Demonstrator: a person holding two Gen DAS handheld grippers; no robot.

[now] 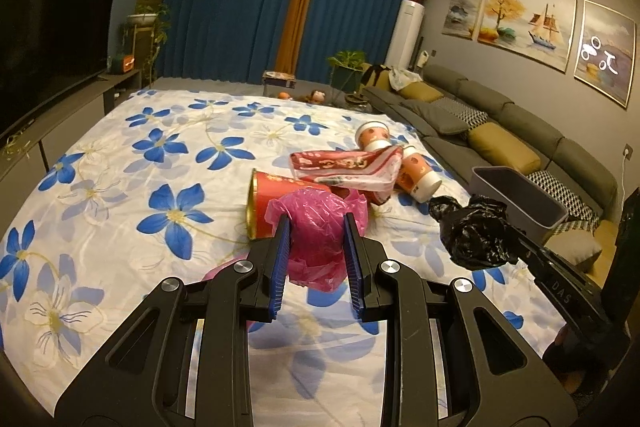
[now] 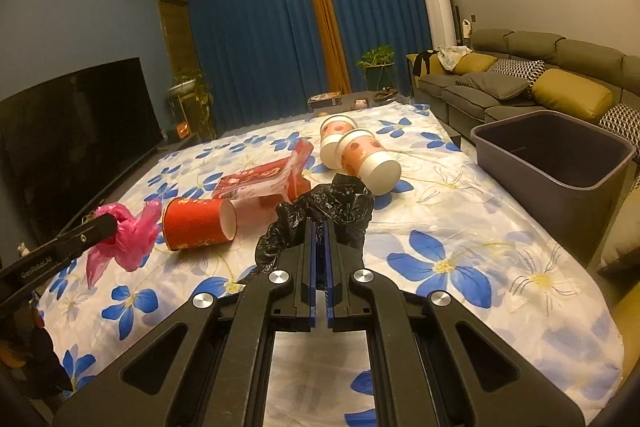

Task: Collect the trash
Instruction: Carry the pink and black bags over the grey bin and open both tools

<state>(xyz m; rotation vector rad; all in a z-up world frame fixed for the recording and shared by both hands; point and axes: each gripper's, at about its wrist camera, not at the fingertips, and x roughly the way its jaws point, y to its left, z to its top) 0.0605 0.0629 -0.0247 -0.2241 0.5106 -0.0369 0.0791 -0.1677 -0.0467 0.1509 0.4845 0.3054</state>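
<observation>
My left gripper (image 1: 316,223) is shut on a crumpled pink plastic bag (image 1: 316,227), held above the flowered cloth (image 1: 120,167); the right wrist view shows that pink plastic bag (image 2: 128,231) at the left. My right gripper (image 2: 319,227) is shut on a crumpled black plastic bag (image 2: 332,207), which also shows as the black plastic bag (image 1: 476,235) at the right of the left wrist view. On the cloth lie a red paper cup (image 2: 196,223) on its side, a red and white wrapper (image 2: 264,183) and two pink and white cups (image 2: 364,155).
A grey bin (image 2: 560,163) stands at the right edge of the cloth-covered surface, beside a grey sofa (image 2: 520,79) with cushions. A dark television (image 2: 72,139) lines the left side. Blue curtains (image 2: 260,47) and plants fill the far end.
</observation>
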